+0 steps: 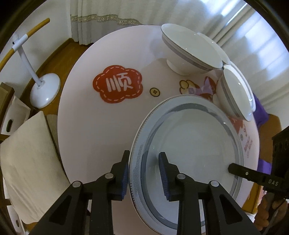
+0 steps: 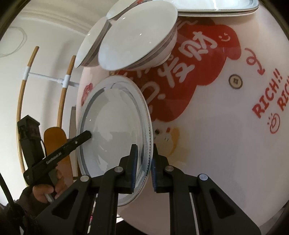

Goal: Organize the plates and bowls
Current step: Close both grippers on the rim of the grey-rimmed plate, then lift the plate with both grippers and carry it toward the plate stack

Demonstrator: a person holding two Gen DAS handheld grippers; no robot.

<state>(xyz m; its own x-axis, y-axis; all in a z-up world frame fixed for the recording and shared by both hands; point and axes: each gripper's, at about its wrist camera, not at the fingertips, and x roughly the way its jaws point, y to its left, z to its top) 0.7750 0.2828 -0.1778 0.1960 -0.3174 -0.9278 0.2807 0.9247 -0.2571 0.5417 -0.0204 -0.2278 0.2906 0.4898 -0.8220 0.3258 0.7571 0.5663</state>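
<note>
Slippage is the main hazard. The plate (image 1: 189,162) rim sits between the jaws of both grippers: the right gripper (image 2: 143,173) is clamped on it, the left gripper (image 1: 144,173) stands slightly apart. If lifted unevenly, the plate could tilt against the nearby bowls (image 1: 191,50).

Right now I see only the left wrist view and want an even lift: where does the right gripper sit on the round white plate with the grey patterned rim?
Observer: The right gripper straddles the plate's rim on the side opposite yours, with its pads closed on the rim.
Operator: Is anything hidden behind the bowls?
Observer: Yes. A stack of flat white dishes lies beyond the white bowls, near the edge of the printed round table.
</note>
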